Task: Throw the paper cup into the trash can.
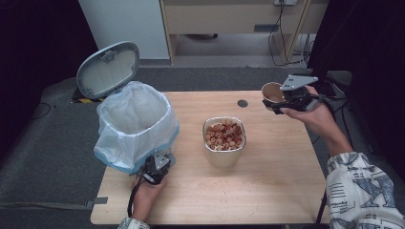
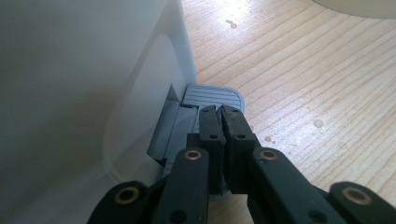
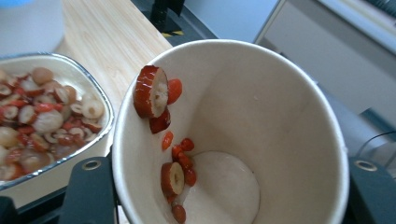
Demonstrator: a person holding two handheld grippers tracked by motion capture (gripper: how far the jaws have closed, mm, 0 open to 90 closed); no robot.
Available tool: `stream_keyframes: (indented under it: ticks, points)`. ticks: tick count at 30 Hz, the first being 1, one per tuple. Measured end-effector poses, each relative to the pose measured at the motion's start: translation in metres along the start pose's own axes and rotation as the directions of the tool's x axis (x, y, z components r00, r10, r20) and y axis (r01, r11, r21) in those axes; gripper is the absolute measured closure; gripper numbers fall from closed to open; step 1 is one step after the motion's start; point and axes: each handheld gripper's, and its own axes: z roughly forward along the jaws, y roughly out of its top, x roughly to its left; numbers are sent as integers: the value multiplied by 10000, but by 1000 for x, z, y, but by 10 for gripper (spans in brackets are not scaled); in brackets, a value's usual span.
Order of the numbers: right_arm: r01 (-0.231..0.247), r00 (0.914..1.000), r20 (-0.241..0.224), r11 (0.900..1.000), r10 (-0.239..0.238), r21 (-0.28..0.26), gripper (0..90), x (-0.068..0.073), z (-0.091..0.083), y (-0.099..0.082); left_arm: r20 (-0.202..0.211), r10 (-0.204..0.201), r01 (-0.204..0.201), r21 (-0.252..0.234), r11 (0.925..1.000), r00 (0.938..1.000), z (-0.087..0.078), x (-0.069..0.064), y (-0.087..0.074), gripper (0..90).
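Observation:
A white pedal bin (image 1: pixel 133 124) lined with a clear bag stands at the table's left, its grey lid (image 1: pixel 108 69) swung up. My left gripper (image 1: pixel 155 167) is at the bin's foot; in the left gripper view its jaws (image 2: pixel 221 116) are shut with nothing between them, tips resting on the grey pedal (image 2: pixel 212 95). At the far right my right gripper (image 1: pixel 282 102) is shut on a paper cup (image 1: pixel 273 93), held above the table and tipped on its side. Inside the cup (image 3: pixel 261 107) a few date slices (image 3: pixel 152 91) and red berries cling to the wall.
A metal bowl (image 1: pixel 224 155) heaped with sliced dried fruit sits mid-table; its rim (image 3: pixel 100 135) lies just left of the cup in the right gripper view. A small black hole (image 1: pixel 242 103) marks the wooden table (image 1: pixel 267 191) near its far edge. Water drops dot the wood beside the pedal.

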Motion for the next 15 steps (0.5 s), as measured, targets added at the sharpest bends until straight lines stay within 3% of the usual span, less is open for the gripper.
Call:
stream_keyframes:
  ticks: [5,15]
  points:
    - [-939,9936,-621,9956,940,44,346,-9,-4,-5,1,-25,25,-13,10000,10000,0,0,0,867]
    - [-1727,9728,-1515,9845,1752,298,346,-12,-4,-5,-10,-77,77,-20,10000,10000,0,0,0,866]
